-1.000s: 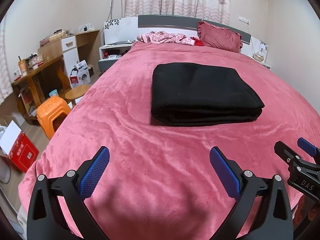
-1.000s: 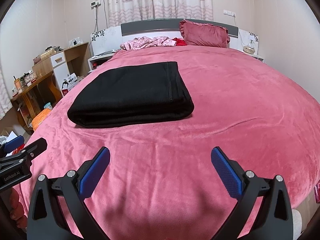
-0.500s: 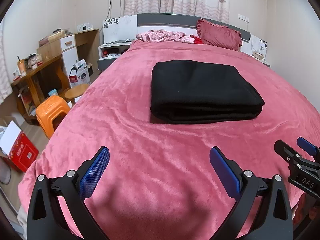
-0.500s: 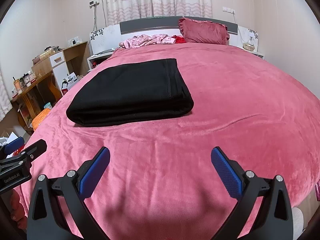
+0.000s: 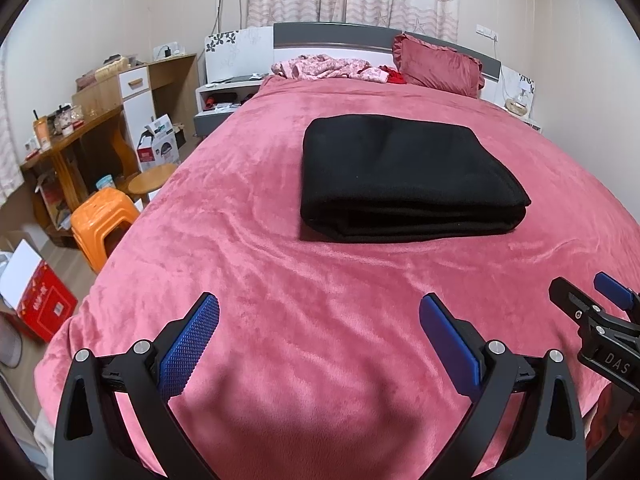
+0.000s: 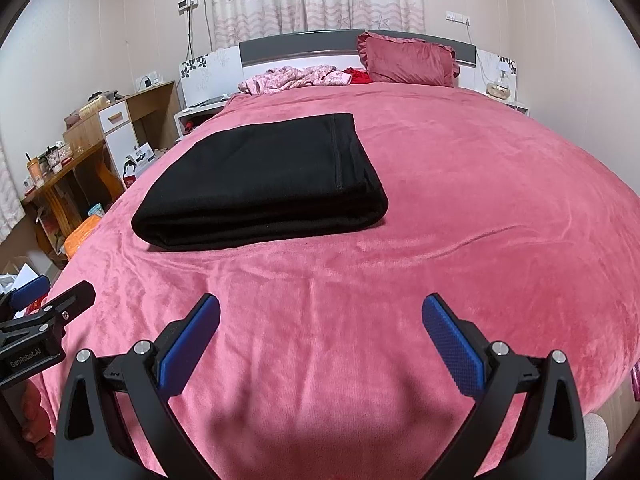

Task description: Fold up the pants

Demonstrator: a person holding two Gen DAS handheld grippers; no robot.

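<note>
The black pants lie folded into a thick flat rectangle on the pink bedspread, near the middle of the bed. They also show in the right wrist view. My left gripper is open and empty, held above the bedspread short of the pants. My right gripper is open and empty too, near the bed's front edge. The right gripper's tip shows at the right edge of the left wrist view, and the left gripper's tip shows at the left edge of the right wrist view.
A red pillow and crumpled pink clothes lie at the headboard. Left of the bed stand an orange stool, a round wooden stool, a wooden desk and a red box.
Both grippers have drawn back and lifted slightly from the folded pants, staying open. The pants have not moved.
</note>
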